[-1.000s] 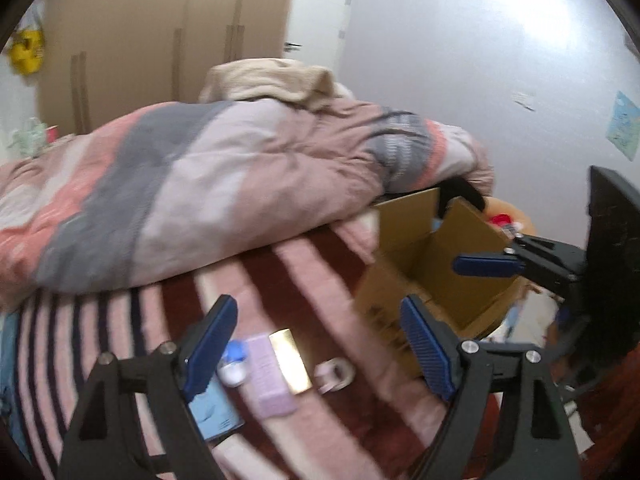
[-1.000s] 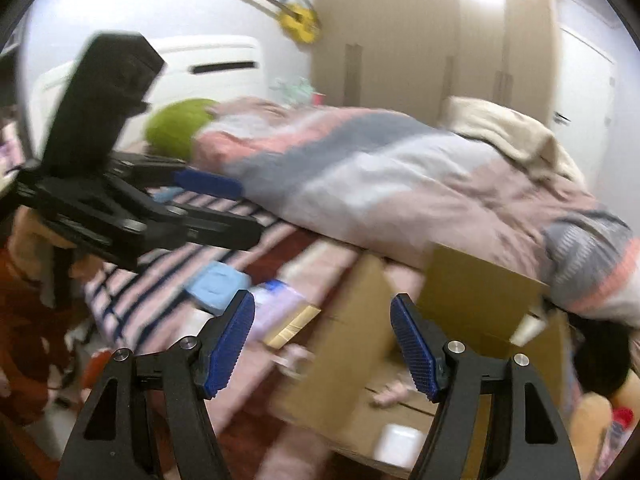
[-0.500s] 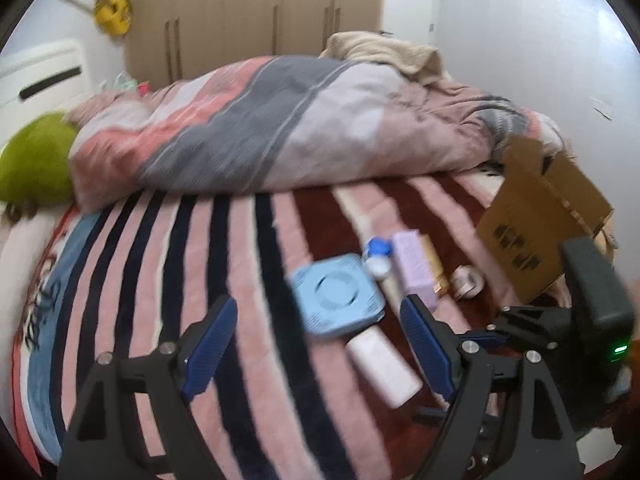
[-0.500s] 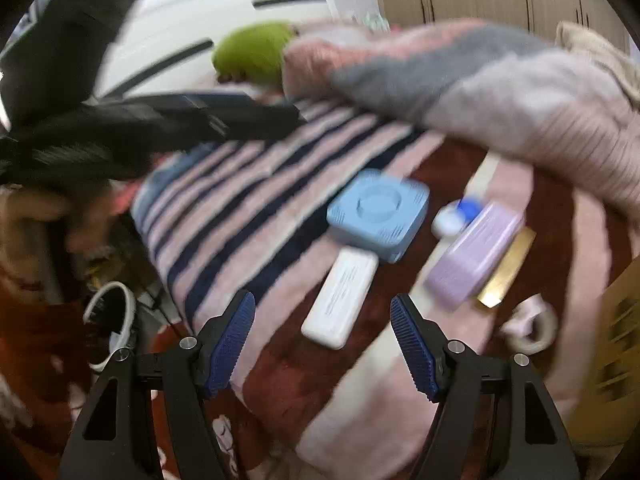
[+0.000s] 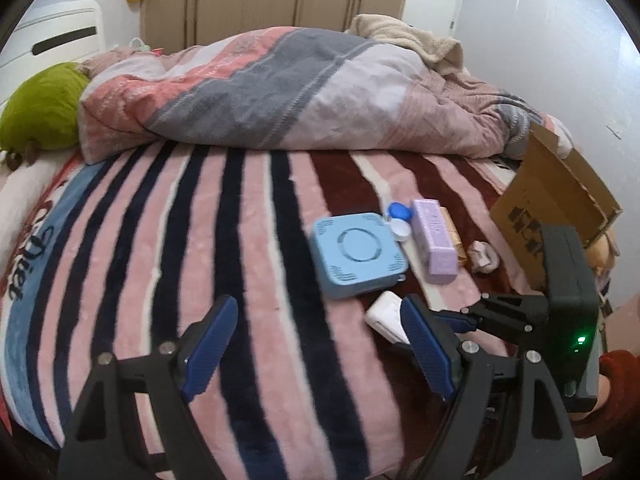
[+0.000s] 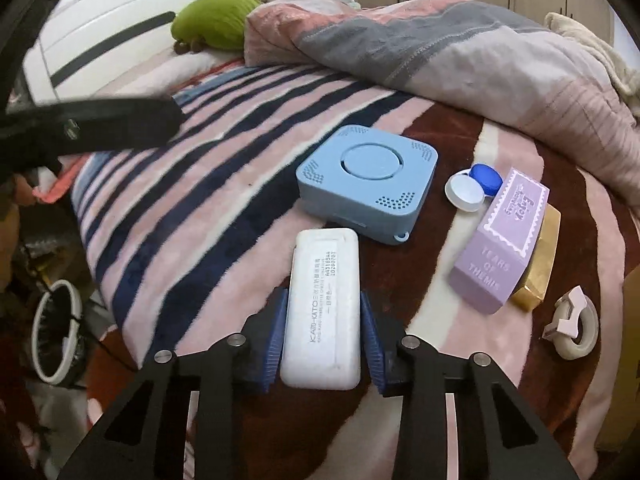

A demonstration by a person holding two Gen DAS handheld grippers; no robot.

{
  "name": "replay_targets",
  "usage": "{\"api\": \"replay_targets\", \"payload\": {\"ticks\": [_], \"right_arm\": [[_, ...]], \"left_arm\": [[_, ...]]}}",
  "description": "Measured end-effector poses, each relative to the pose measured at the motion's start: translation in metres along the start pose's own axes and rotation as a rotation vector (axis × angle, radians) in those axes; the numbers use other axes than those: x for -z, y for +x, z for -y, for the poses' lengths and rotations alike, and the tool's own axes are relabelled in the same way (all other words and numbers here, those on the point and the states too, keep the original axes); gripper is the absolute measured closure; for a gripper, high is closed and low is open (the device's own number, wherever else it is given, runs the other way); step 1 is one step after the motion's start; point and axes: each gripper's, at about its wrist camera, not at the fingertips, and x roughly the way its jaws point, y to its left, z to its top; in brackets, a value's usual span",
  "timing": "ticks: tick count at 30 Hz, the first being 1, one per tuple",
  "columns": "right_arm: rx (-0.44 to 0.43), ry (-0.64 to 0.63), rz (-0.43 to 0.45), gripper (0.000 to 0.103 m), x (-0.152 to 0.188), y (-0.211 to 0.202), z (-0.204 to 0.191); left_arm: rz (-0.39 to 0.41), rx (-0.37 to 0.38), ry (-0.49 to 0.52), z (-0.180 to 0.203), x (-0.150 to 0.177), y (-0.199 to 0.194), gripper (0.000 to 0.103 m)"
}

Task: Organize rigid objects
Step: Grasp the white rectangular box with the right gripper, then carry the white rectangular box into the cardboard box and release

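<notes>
On the striped blanket (image 6: 224,168) lie a white flat case (image 6: 324,312), a blue square box (image 6: 366,180), a blue-and-white contact lens case (image 6: 474,186), a lilac carton (image 6: 504,240) on a gold box (image 6: 540,268), and a small tape dispenser (image 6: 574,322). My right gripper (image 6: 323,334) has closed in on the white case, its pads at both long sides. My left gripper (image 5: 316,344) is open and empty above the blanket, left of the objects. The blue box (image 5: 358,254) and white case (image 5: 386,314) also show in the left wrist view.
An open cardboard box (image 5: 556,196) stands at the bed's right edge. A bunched quilt (image 5: 280,88) covers the far half of the bed, with a green pillow (image 5: 40,106) at the left. Clutter lies on the floor (image 6: 52,312) left of the bed.
Both grippers have swung from the cardboard box toward the objects. My right gripper came down over the white case and narrowed its jaws around it.
</notes>
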Motion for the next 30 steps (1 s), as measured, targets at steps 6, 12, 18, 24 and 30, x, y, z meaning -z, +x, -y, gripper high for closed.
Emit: {"api": "replay_targets", "payload": {"ticks": [6, 12, 18, 24, 30], "right_arm": [[-0.035, -0.059, 0.097, 0.072, -0.012, -0.042, -0.002], [-0.072, -0.085, 0.185, 0.072, -0.024, -0.096, 0.007], [-0.062, -0.056, 0.241, 0.072, -0.034, -0.141, 0.034], [-0.034, -0.008, 0.281, 0.072, -0.04, -0.179, 0.072], [0.031, 0.046, 0.3, 0.072, -0.039, -0.211, 0.113]], "left_arm": [[-0.024, 0.173, 0.004, 0.027, -0.016, 0.01, 0.022], [-0.012, 0.309, 0.015, 0.058, -0.043, 0.006, 0.033], [0.037, 0.452, 0.054, 0.092, -0.074, -0.008, 0.056], [0.074, 0.498, 0.133, 0.138, -0.109, -0.012, 0.059], [0.077, 0.54, 0.207, 0.191, -0.142, -0.001, 0.059]]}}
